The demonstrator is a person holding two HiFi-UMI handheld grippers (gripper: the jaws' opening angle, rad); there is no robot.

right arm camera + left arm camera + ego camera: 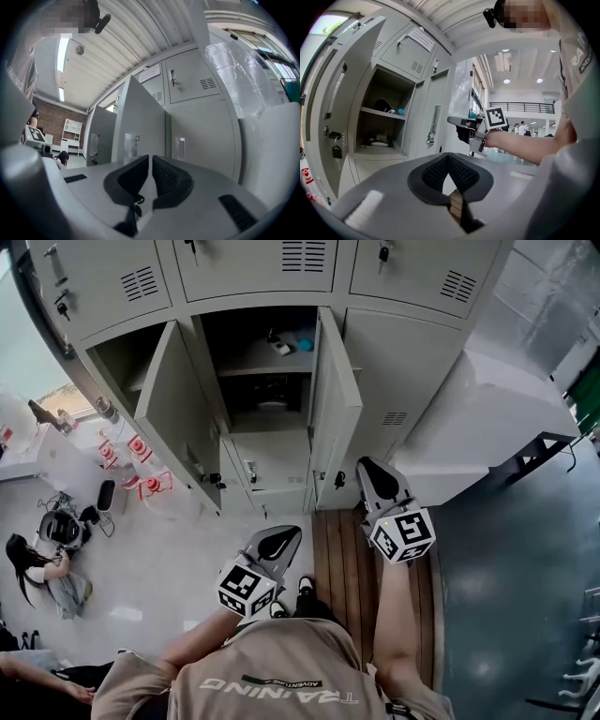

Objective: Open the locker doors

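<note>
While both grippers are held in front of the grey locker bank (412,352), two of its doors stand open. The left open door (173,395) swings out toward the person. The middle open door (336,409) is turned to the right, edge-on to the head view. Behind the middle one lies a compartment with one shelf (267,367), which carries a small blue thing (305,344) and a dark item too small to name. The three top doors (253,263) are closed, each with a vent grille. The right-hand door (403,362) of the middle row is also closed, as is one small lower door (272,460) under the open compartment.

The left gripper (281,538) sits low, over the edge of a wooden floor strip (342,549) and well apart from the lockers. In its own view its jaws meet at the tips and hold nothing. That view also shows one padlock (336,151) hanging on the left open door.

The right gripper (367,470) is further forward, just right of the middle open door and in front of the right column. Its own view shows its jaws drawn together to a thin slit with nothing between them. The lockers stand beyond them and are not touched.

Each gripper carries one marker cube, the left at (246,589) and the right at (403,535).

A white cabinet (497,399) stands against the right side of the bank. One person (42,568) sits on the pale floor far to the left.
</note>
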